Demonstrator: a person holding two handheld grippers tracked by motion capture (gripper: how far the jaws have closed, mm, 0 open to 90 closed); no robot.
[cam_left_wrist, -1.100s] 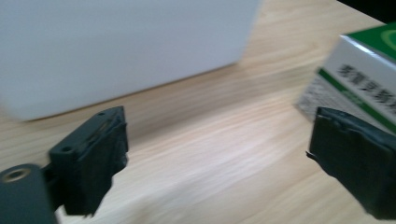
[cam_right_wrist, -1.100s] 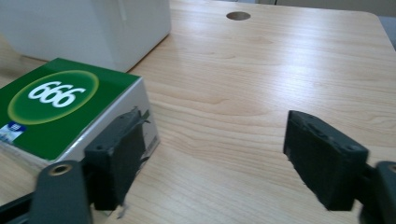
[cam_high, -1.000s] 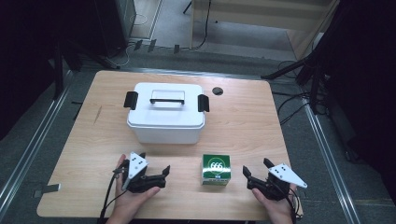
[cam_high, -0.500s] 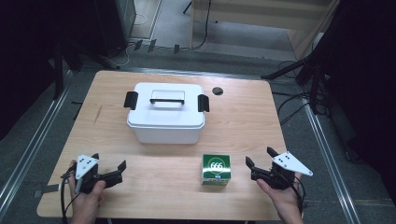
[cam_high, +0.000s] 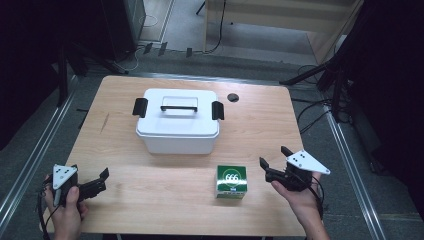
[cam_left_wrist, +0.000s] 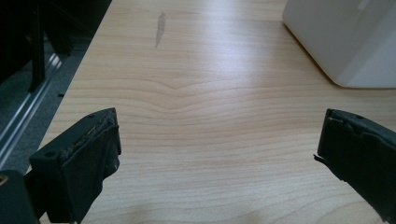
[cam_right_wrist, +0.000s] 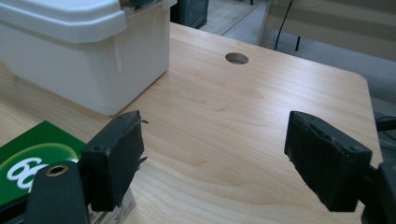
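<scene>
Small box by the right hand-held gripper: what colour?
Green top with white "666" print, white lower edge. The box shows best in the high view.

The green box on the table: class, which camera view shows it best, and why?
The high view: the whole green box shows, top and front, beside the right gripper. The right gripper view catches only a corner of it behind a jaw.
</scene>
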